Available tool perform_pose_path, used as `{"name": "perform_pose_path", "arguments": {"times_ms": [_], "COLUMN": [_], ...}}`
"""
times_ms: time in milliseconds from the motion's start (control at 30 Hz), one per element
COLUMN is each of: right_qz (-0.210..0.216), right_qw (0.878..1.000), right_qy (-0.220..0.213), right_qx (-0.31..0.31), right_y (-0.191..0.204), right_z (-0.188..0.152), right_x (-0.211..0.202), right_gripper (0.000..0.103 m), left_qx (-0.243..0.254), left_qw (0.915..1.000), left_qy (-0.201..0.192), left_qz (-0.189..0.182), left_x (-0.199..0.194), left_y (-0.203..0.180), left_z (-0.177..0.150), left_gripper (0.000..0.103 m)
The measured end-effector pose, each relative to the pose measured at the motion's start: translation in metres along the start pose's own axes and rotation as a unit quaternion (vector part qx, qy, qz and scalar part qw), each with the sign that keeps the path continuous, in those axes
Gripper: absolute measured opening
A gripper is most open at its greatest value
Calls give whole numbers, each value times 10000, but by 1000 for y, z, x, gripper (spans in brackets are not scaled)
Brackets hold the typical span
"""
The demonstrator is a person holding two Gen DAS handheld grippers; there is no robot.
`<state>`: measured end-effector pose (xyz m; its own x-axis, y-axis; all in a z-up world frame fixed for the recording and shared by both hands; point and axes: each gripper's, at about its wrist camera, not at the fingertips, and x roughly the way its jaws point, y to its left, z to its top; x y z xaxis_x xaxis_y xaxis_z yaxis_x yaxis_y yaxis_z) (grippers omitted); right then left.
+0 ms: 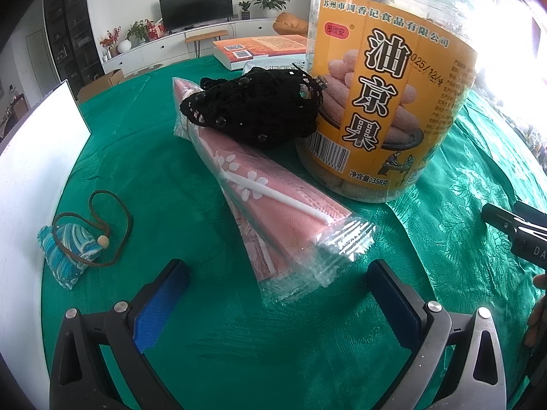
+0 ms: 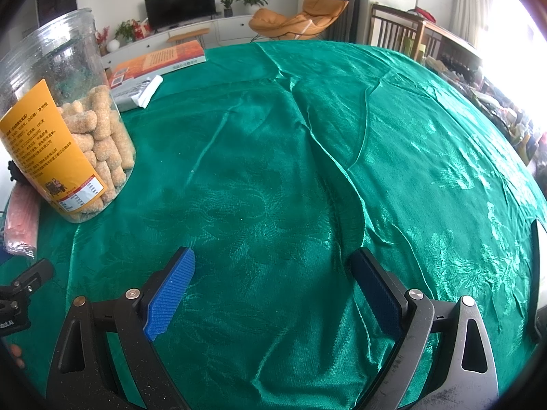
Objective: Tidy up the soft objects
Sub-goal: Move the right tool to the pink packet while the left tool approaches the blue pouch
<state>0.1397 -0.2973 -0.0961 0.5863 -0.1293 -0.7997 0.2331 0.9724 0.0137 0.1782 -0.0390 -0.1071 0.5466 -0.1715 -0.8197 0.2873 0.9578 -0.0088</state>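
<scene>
Left wrist view is filled by a clear plastic jar [image 1: 389,78] with an orange label, stood upright on the green tablecloth [image 1: 171,177]; pale finger-shaped snacks are seen through its wall, piled in the lower part, while the upper part is seen to be clear. A black crocheted pouch [image 1: 253,109] is laid against the jar's left side and rests on top of a sealed clear packet of pink floral masks [image 1: 270,212], which lies diagonally with its crimped end nearest the left gripper [image 1: 277,294]. That gripper is held wide apart, with nothing between its blue pads [image 1: 154,311], and the packet's end is found just ahead of the gap. A small blue patterned sachet [image 1: 70,256] with a brown cord and a wooden bead is placed well to the left, beside a white board [image 1: 37,157]. A book [image 1: 263,49] is seen behind the pouch.

From the right wrist view, the same jar [image 2: 68,119] is shown at the far left, its crumbed snacks [image 2: 102,136] stacked to roughly the middle of its height. Only a slice of the pink packet [image 2: 22,220] and a sliver of the black pouch [image 2: 13,174] are visible beside it; the sachet is not shown at all. The right gripper [image 2: 273,290] is likewise spread wide and holds nothing, hung over bare, wrinkled cloth [image 2: 307,171]. An orange lounge chair [image 2: 297,20] is revealed only in this view.
</scene>
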Motion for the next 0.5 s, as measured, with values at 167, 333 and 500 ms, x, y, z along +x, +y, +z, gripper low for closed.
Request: {"name": "perform_pose_path", "arguments": {"times_ms": [167, 333, 500], "right_qz": [36, 384, 2248], "right_qw": [10000, 9989, 9674], "right_qy": [-2, -272, -888], "right_qx": [-22, 9, -762], "right_y": [0, -1, 67], "right_z": [0, -12, -14], "right_x": [0, -21, -80], "right_gripper": [95, 93, 93], "left_qx": [59, 111, -446], "left_qw": [9998, 9984, 9965], "left_qy": [180, 524, 91], "left_qz": [-45, -194, -695], "left_x": [-5, -42, -92], "left_y": [-1, 16, 54], "left_z": [-4, -47, -82], "left_gripper": [103, 103, 103]}}
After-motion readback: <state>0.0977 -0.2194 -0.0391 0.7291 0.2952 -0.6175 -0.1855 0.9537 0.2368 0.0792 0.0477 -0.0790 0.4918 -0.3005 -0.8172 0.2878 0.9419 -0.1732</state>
